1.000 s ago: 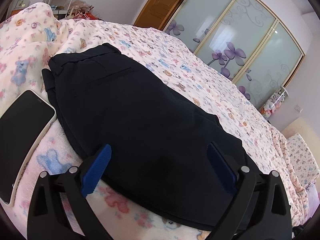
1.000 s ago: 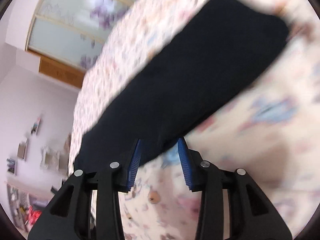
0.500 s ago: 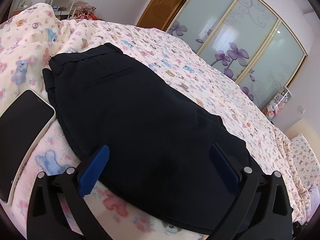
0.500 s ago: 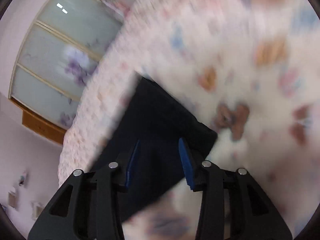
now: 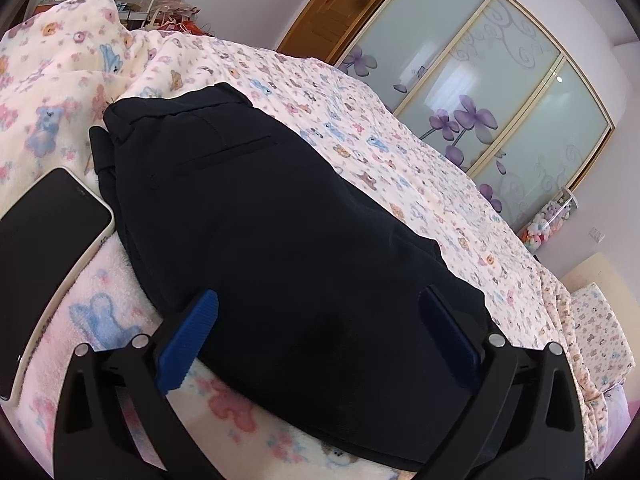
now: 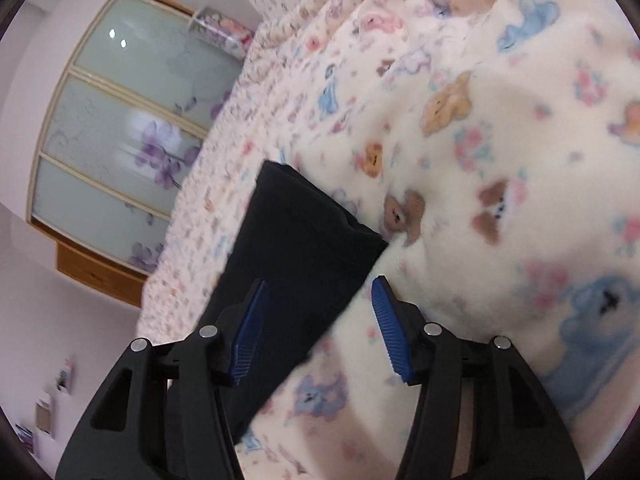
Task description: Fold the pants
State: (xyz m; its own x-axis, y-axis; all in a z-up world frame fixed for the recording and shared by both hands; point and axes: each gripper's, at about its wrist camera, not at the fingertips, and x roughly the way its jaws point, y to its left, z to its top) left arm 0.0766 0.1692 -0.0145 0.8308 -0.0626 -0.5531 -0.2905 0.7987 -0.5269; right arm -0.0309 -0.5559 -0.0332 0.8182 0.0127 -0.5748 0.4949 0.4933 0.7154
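Seen from the left wrist, a phone (image 5: 44,248) with a dark screen and pale case lies at the far left on a fleecy blanket (image 5: 100,308) printed with teddy bears, its long edge just beside the pants (image 5: 280,232). The pants are dark navy and lie spread across the middle of the bed with the waistband and a back pocket at the far end; they look already doubled leg over leg, though the layers cannot be counted. The left gripper (image 5: 318,320) hovers low over the near edge of the cloth, its blue fingers wide apart and holding nothing. To the right the bed runs on toward sliding wardrobe doors (image 5: 480,92) of frosted glass with purple flowers. Seen from the right wrist (a slightly blurred view), a narrow end of the pants (image 6: 304,240), probably the hems, lies flat on the blanket, and the right gripper (image 6: 318,300) points at it with fingers apart, one over the cloth and one over the blanket, gripping nothing. By judgement the lengthwise fold is done and the crosswise folds remain. The phone sits close enough to be nudged when the cloth is lifted over.
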